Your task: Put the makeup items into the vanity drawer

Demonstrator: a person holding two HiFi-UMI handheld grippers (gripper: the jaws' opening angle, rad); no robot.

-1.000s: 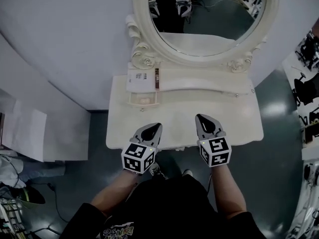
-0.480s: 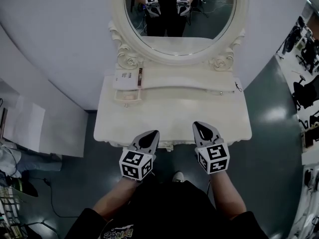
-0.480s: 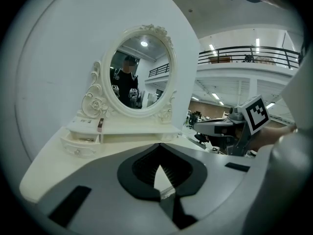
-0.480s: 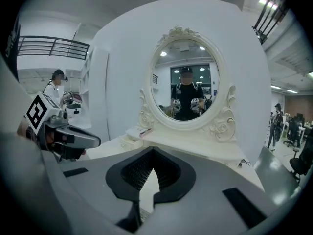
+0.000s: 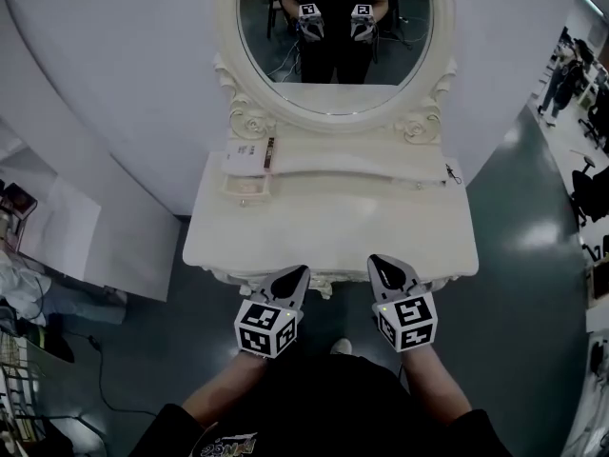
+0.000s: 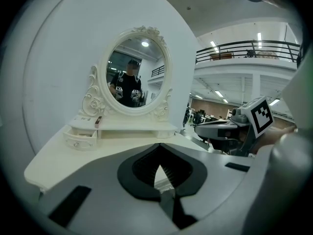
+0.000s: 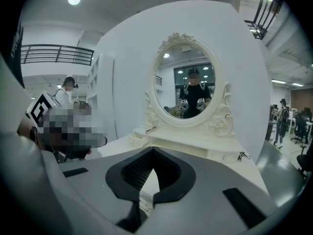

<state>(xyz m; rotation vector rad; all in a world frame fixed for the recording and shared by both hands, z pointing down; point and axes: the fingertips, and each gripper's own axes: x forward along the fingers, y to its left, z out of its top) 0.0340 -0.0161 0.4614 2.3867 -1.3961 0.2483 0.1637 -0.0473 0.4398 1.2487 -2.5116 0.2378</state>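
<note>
On the white vanity, the raised shelf's left end carries a slim dark makeup stick and a flat white printed item. Right below them, a small drawer stands slightly pulled out. The left gripper view shows the same drawer and stick. My left gripper and right gripper hover side by side at the vanity's front edge, far from the items. Both are shut and hold nothing, as the closed left gripper and right gripper show in their own views.
A big oval mirror in an ornate frame rises behind the shelf and reflects me with both grippers. A small dark trinket lies at the shelf's right end. Grey floor surrounds the vanity; a curved white wall stands behind it.
Both grippers have drawn back from above the tabletop to its front edge, and the head view has tilted up so more of the mirror shows. Both stay shut.
</note>
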